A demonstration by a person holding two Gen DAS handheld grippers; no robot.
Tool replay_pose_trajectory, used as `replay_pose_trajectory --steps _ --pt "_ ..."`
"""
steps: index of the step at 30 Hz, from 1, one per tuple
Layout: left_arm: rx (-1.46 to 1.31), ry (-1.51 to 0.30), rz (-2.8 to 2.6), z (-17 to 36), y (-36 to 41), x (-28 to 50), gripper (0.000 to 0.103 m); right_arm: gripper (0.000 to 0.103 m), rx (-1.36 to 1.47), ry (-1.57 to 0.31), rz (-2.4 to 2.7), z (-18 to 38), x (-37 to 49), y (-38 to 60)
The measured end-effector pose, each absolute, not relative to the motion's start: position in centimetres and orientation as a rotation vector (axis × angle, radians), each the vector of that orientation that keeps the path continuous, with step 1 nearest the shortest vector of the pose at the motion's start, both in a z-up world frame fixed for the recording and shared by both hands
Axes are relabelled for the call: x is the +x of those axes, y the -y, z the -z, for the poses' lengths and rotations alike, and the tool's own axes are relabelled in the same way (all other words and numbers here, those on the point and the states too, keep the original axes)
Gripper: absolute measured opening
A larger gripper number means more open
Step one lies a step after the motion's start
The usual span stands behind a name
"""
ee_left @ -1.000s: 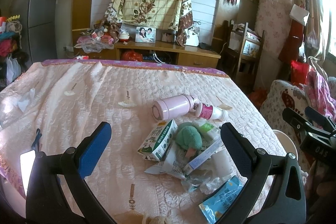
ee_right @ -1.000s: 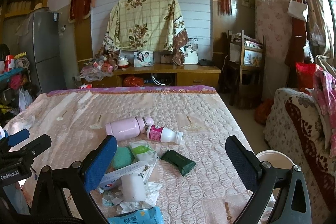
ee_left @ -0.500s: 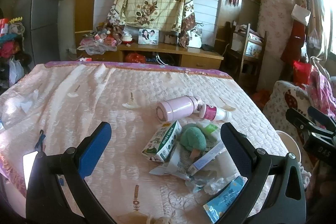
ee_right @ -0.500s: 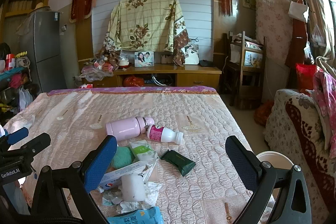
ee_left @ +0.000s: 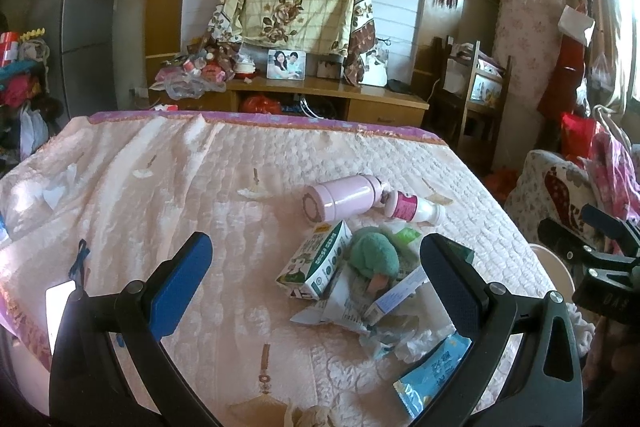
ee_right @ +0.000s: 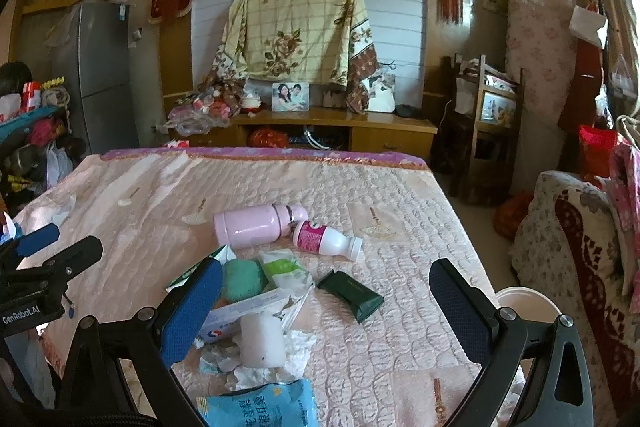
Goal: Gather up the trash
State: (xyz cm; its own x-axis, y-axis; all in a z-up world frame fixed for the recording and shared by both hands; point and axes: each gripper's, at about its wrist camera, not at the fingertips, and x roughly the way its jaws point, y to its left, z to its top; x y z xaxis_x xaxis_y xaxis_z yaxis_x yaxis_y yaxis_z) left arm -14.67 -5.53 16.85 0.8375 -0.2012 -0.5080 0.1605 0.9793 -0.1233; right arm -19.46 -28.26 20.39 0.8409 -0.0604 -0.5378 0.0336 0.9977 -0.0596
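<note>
A heap of trash lies on the pink quilted bed (ee_left: 160,187): a green-and-white carton (ee_left: 316,265), a teal fuzzy ball (ee_left: 374,259), a flat white box (ee_right: 244,311), crumpled tissue (ee_right: 276,359), a blue snack wrapper (ee_right: 264,407) and a dark green packet (ee_right: 352,295). A pink flask (ee_right: 256,225) and a small white bottle with a pink label (ee_right: 324,239) lie just beyond. My left gripper (ee_left: 316,275) hovers open above the heap's near-left side. Wide open too, my right gripper (ee_right: 326,301) hangs over the packet, holding nothing.
A white bin (ee_right: 528,307) stands on the floor at the bed's right edge, beside a floral sofa (ee_right: 580,247). A wooden cabinet (ee_right: 332,127) with clutter lines the far wall. A phone (ee_left: 60,311) lies at the bed's near-left edge.
The left wrist view has tilted up slightly, so the trash heap sits a little lower and further right between the fingers. The right view is almost unchanged.
</note>
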Motion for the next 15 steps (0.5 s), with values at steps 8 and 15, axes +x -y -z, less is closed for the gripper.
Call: replay_pose_trajectory --steps 8,15 --pt "-0.079 -0.558 0.191 -16.31 5.34 -15.04 0.103 0.102 -0.043 -0.578 0.043 -20.04 -19.35 28.11" --pt "-0.078 -0.561 0.194 -16.19 5.47 -15.13 0.103 0.102 -0.028 -0.583 0.043 -19.75 -19.23 28.04"
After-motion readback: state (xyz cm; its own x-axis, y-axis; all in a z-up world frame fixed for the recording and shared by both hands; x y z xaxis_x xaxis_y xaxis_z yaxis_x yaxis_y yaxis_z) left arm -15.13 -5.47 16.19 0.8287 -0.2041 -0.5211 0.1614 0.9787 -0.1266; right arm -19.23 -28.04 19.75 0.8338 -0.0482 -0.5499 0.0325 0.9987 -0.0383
